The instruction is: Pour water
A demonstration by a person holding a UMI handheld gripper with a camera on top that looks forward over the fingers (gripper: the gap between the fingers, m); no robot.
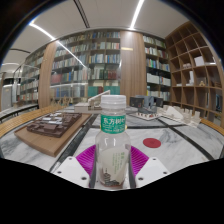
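gripper view: clear bottle (113, 140), white cap, green label with unreadable white chinese characters, is clamped between both pink pads (88, 156) of gripper (113, 163), above white table (185, 150) near edge.

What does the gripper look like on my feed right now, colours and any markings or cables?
Only the front of the gripper shows. Its two fingers are pale, white-looking bodies, each with a magenta pad on the inner face; the pads look ribbed or textured. No cables, labels or other markings are visible on them, and no hand or sleeve shows. A clear bottle covers the space between them.
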